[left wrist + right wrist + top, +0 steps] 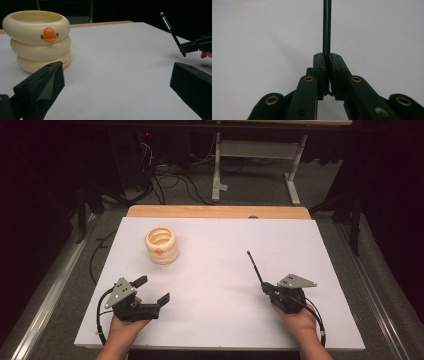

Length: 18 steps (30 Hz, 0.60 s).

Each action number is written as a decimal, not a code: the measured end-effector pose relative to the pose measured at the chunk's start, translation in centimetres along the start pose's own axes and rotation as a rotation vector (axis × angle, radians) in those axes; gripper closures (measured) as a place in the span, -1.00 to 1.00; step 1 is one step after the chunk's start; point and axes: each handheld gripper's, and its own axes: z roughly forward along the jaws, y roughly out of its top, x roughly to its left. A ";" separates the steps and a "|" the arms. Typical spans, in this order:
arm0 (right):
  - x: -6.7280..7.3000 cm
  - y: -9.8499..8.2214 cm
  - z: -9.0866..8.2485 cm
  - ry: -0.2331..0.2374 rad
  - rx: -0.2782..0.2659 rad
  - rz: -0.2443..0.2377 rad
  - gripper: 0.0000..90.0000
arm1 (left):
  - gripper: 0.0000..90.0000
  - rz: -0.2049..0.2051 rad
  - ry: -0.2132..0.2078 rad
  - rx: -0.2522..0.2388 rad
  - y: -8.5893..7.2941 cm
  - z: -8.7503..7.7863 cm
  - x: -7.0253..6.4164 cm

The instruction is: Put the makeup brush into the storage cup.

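High view: white table, dark room; left jaws spread, right jaws pinching brush.

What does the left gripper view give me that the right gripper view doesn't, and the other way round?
Left gripper view alone: the cream ringed holder with its orange duck mark, standing upright on the mat ahead of the open left gripper, plus the brush's pale tip and the right gripper from the side. Right gripper view alone: a close look at that gripper's jaws pinched shut on the brush. Both share the thin black brush and the white mat.
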 end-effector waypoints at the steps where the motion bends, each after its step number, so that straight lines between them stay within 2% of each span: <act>1: 0.0 0.0 0.0 0.000 0.000 0.000 0.92 | -1.00 0.002 0.000 0.002 0.0 0.0 0.0; 8: -0.1 -0.3 0.0 -0.009 -0.045 -0.003 0.92 | -1.00 -0.010 -0.002 -0.005 0.0 0.0 0.1; 18: -0.2 -0.8 -0.1 -0.022 -0.093 0.024 0.92 | -1.00 -0.013 -0.008 -0.005 0.0 0.1 0.1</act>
